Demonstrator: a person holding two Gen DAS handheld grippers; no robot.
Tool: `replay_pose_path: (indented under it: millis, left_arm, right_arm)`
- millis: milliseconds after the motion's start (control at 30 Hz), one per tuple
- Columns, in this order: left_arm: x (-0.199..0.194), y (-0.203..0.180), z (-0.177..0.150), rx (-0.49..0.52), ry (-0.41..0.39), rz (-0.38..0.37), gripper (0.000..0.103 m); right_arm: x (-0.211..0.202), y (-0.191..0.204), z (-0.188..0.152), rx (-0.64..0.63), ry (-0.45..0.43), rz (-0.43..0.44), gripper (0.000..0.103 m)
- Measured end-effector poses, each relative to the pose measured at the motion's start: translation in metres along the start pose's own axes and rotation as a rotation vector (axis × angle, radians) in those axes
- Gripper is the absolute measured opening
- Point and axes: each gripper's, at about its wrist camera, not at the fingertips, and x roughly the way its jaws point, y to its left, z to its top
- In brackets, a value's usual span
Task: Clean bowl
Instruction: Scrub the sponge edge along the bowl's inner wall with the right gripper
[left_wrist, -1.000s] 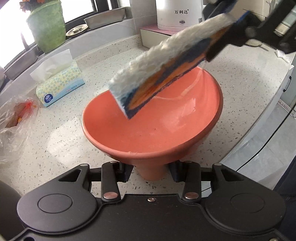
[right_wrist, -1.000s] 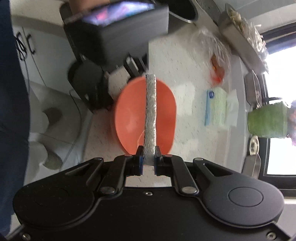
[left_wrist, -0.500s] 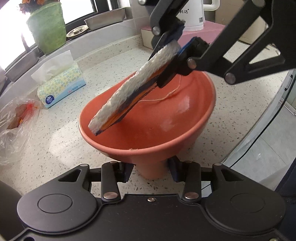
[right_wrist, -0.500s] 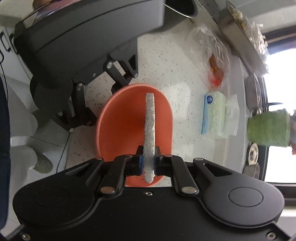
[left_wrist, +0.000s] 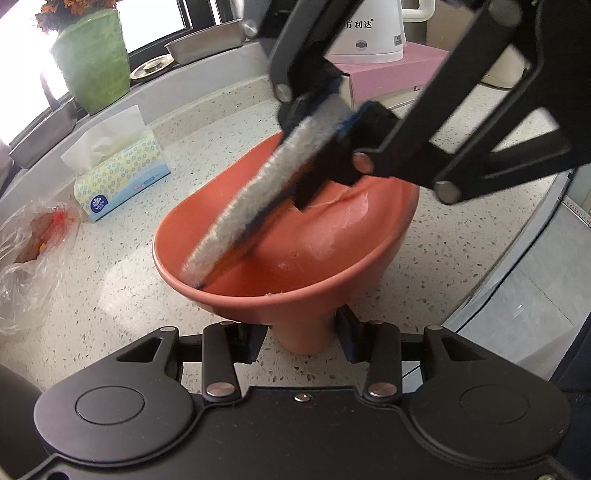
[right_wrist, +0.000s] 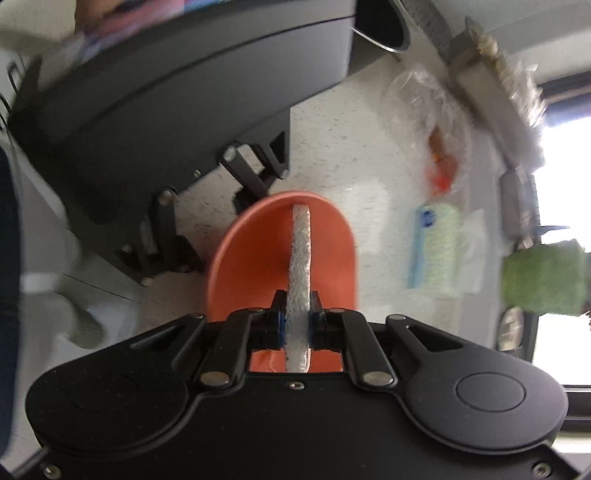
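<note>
While the speckled counter (left_wrist: 110, 295) is spread under everything, the orange bowl (left_wrist: 332, 258) is seen standing on it near the left gripper (left_wrist: 301, 339), tipped so that its opening faces up and to the left. Its narrow foot is clamped between the left gripper's two fingers, one on each side. From the upper right, the right gripper (left_wrist: 325, 122) is lowered over the bowl, its fingers pressed together on a flat sponge (left_wrist: 258, 192). The sponge is held edge-on, its long axis running down and to the left, and its far tip is set against the inside of the bowl by the left rim. To the left, a tissue box (left_wrist: 118, 173) and a plastic bag (left_wrist: 33, 251) are laid on the counter, well apart from the bowl.
</note>
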Motion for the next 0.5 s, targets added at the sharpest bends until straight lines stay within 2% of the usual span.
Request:
replay_pose_path:
  millis: [67,133,267,367,500]
  left_arm:
    - [0.0,0.0,0.0,-0.001,-0.002,0.001,0.041]
    - [0.0,0.0,0.0,-0.001,-0.002,0.001,0.041]
    - [0.0,0.0,0.001,-0.005,0.002,-0.001,0.041]
    - [0.001,0.001,0.001,-0.006,0.005,-0.002,0.041]
    - [0.001,0.001,0.001,-0.005,0.003,-0.002,0.041]
  right_arm:
    - [-0.005,-0.016,0.003,0.089,0.006,0.1,0.012]
    - [-0.007,-0.026,0.004,0.139,0.012,0.158,0.012]
    - [-0.012,-0.03,0.004,0.148,0.02,0.205,0.012]
    - [-0.017,-0.032,0.004,0.1,0.028,0.233,0.012]
    - [-0.027,-0.018,0.001,-0.077,0.067,0.228,0.012]
